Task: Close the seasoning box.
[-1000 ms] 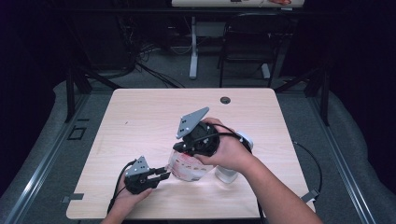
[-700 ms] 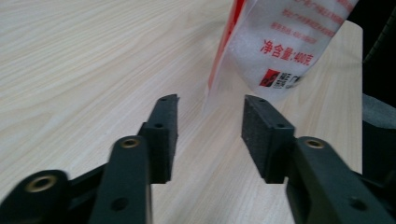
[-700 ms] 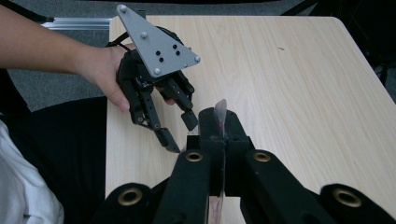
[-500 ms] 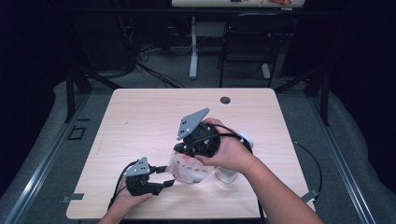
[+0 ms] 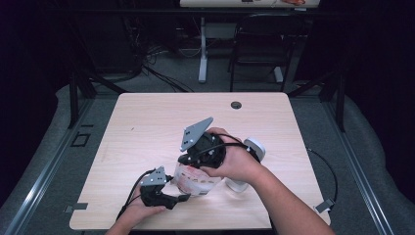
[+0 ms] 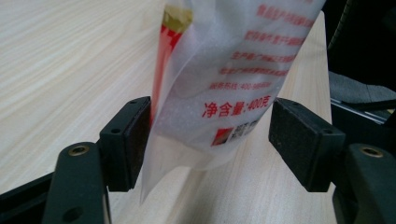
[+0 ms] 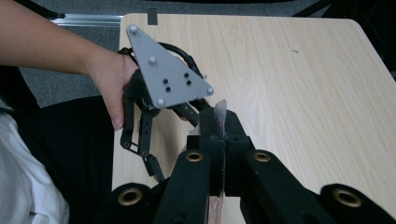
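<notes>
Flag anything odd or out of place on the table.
Nothing spilled or damaged. The translucent plastic bag with red print hangs pinched in the shut right gripper, its lower end between the left gripper's just-opened jaws, unclamped.

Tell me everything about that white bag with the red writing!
The bag looks like soft, cloudy white plastic with red printing, and something red and yellow shows inside one side. It hangs upright over the wooden table. The right tool pinches its top edge shut. The left tool has just opened: one pad sits against it, the other stands apart.
</notes>
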